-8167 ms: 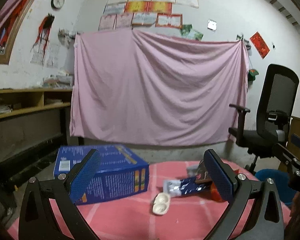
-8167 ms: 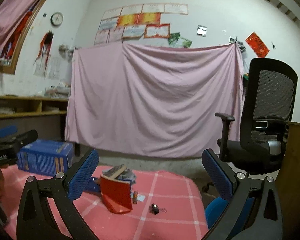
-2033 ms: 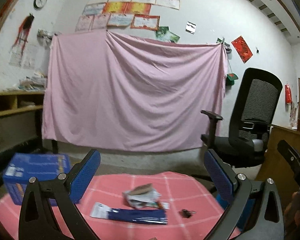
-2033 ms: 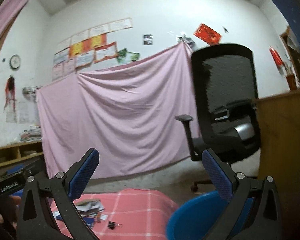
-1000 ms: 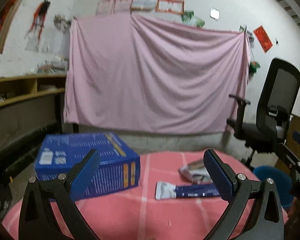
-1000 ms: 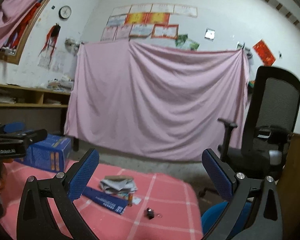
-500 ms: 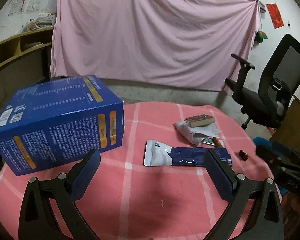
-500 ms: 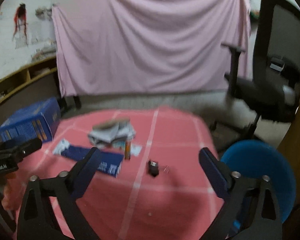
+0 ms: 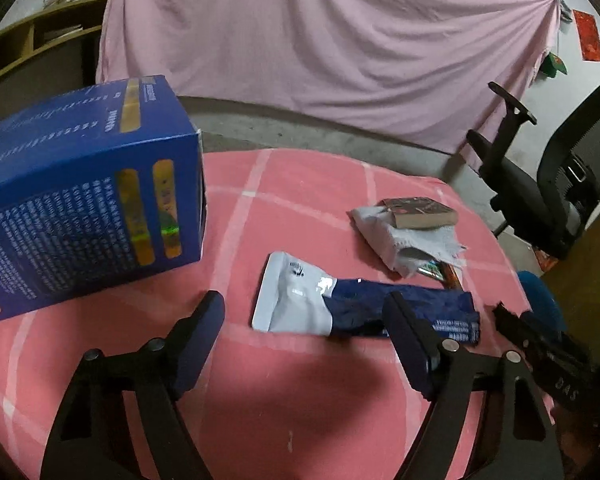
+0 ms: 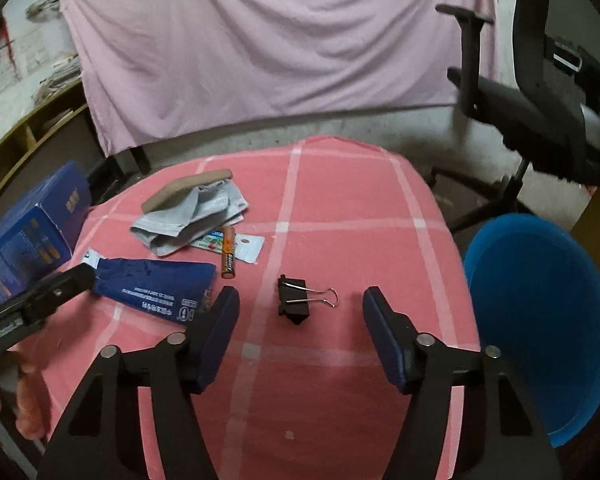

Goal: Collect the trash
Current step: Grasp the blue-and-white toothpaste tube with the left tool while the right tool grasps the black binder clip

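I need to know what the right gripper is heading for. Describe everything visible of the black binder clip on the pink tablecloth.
The small black binder clip looks like folded black metal with two thin silver wire handles, their loops pointing toward the blue plastic bin. It lies on its side on the pink checked tablecloth, alone, touching nothing else; the orange battery lies apart on its other side. The right gripper is lined up on it with the jaws closing, but the clip is not yet between them.

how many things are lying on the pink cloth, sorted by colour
Blue: 2, the box and the pouch
Black: 1, the binder clip
Orange: 1, the battery
Grey-white: 2, the crumpled paper and the small wrapper
Brown: 1, the flat block
Total: 7
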### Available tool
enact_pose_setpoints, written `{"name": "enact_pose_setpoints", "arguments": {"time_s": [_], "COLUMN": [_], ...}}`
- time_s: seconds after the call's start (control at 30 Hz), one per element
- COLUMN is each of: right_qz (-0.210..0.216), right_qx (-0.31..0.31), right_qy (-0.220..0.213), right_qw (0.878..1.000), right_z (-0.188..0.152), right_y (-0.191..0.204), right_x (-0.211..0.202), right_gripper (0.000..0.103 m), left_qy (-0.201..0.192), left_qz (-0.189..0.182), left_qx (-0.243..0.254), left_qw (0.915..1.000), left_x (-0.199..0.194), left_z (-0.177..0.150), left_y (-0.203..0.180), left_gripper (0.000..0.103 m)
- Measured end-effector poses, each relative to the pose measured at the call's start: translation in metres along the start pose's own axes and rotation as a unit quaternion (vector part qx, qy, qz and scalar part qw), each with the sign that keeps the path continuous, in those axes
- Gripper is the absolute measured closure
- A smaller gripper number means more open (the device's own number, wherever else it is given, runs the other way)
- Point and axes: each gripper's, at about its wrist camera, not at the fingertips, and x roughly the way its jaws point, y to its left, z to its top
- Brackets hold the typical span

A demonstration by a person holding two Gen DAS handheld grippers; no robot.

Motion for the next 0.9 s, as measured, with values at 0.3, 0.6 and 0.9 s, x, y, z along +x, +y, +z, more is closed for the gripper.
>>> {"name": "enact_pose_setpoints", "arguments": {"time_s": [0.3, 0.6, 0.9], "right_qz": [0.007, 0.04, 0.048], "right_qx": [0.0, 0.022, 0.015], "right_qy": [0.027, 0.036, 0.027], "right_qw": [1.0, 0.998, 0.998], "right_z": [0.0, 0.0, -0.002], "right_y": [-0.002, -0.009, -0.007], "right_x": [0.009, 0.014, 0.01], "right_gripper": [0.05, 0.083, 0.089], "left_qy": [0.01, 0.007, -0.012], "left_qz": [0.029, 0.035, -0.009], "left_qx": [0.036, 0.029, 0.023], "left_qw": [0.9989, 0.999, 0.9996], "left_x": [0.008, 0.01, 0.0], "left_z": [-0.002, -0.005, -0.005], "left_y": [-0.016, -0.011, -0.003], "left_gripper": [0.047, 0.077, 0.103]}}
